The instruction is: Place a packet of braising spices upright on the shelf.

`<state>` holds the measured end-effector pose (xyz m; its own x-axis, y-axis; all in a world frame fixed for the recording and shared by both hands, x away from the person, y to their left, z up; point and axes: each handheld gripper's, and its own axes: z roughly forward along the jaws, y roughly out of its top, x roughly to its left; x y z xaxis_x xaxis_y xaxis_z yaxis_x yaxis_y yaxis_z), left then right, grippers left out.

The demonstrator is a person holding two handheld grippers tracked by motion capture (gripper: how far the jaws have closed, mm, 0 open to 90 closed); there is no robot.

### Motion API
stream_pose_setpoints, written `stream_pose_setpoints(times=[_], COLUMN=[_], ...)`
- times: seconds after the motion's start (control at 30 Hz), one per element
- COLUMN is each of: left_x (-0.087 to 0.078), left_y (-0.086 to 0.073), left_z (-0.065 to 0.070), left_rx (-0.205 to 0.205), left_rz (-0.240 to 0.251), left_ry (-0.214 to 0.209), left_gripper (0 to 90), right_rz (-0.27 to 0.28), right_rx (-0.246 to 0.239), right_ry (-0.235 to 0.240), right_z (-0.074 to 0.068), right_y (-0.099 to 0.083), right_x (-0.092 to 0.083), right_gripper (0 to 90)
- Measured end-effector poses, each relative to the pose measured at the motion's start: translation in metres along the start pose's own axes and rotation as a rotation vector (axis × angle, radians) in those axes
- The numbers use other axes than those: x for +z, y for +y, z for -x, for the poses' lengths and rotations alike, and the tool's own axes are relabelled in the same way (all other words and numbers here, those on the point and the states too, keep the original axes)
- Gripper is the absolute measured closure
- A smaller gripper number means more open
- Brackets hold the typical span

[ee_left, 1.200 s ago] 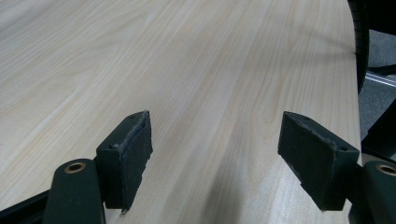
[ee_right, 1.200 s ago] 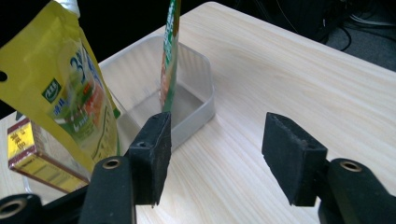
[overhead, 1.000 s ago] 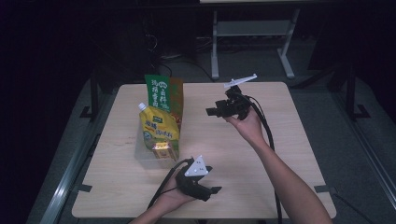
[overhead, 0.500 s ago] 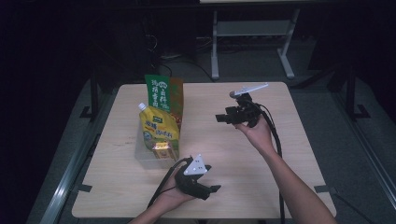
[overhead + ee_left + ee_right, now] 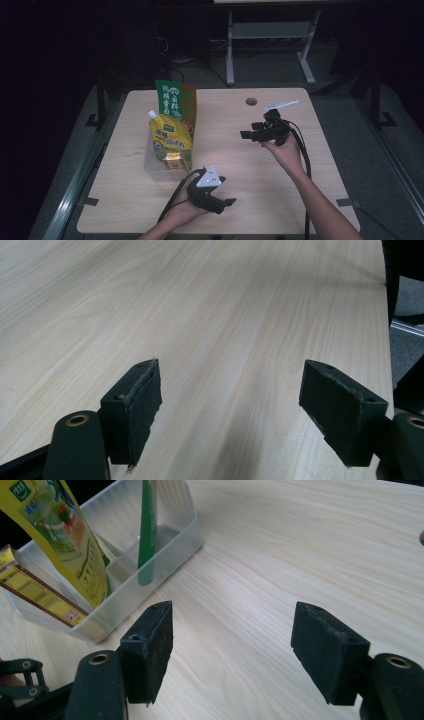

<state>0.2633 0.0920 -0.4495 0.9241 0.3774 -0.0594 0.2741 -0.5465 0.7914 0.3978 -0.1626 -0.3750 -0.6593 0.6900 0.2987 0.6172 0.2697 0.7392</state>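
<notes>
A clear plastic bin (image 5: 152,167) stands on the left half of the wooden table (image 5: 300,165). In it are a yellow spouted pouch (image 5: 170,140), a tall green package (image 5: 175,100) and a small yellow-brown box (image 5: 176,160). My right gripper (image 5: 247,134) hovers right of the bin and points at it. Its jaws are open and have just been opening, with nothing between them. In the right gripper view my right gripper (image 5: 232,650) faces the bin (image 5: 187,530), the pouch (image 5: 65,530) and the box (image 5: 35,592). My left gripper (image 5: 225,204) rests near the front edge, open over bare wood (image 5: 230,410).
A round cable hole (image 5: 251,101) lies in the table's far part. A white metal frame (image 5: 270,35) stands on the dark floor behind the table. Bare wood stretches between the bin and the right edge.
My right hand has drifted right and toward the near side, sinking a little, away from the bin. The left hand and the bin's contents have stayed put.
</notes>
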Motion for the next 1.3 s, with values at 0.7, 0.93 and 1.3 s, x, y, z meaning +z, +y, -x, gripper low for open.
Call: stream_pose_setpoints(times=[0.7,0.93,1.3], left_x=[-0.010,-0.012,-0.013], left_y=[-0.002,-0.003,-0.005], left_z=[-0.005,-0.004,-0.001], left_rx=[-0.011,-0.028,-0.020], left_rz=[0.008,0.016,0.013], left_ry=[0.032,0.043,0.058], left_gripper=[23.4,23.0,23.0], right_rz=[0.003,-0.003,-0.007], right_rx=[0.039,0.044,0.082], right_ry=[-0.007,-0.009,-0.015], right_z=[0.009,0.007,0.007], right_y=[-0.037,-0.054,-0.093], right_x=[-0.029,-0.038,-0.048], right_gripper=[29.5,28.9,29.3])
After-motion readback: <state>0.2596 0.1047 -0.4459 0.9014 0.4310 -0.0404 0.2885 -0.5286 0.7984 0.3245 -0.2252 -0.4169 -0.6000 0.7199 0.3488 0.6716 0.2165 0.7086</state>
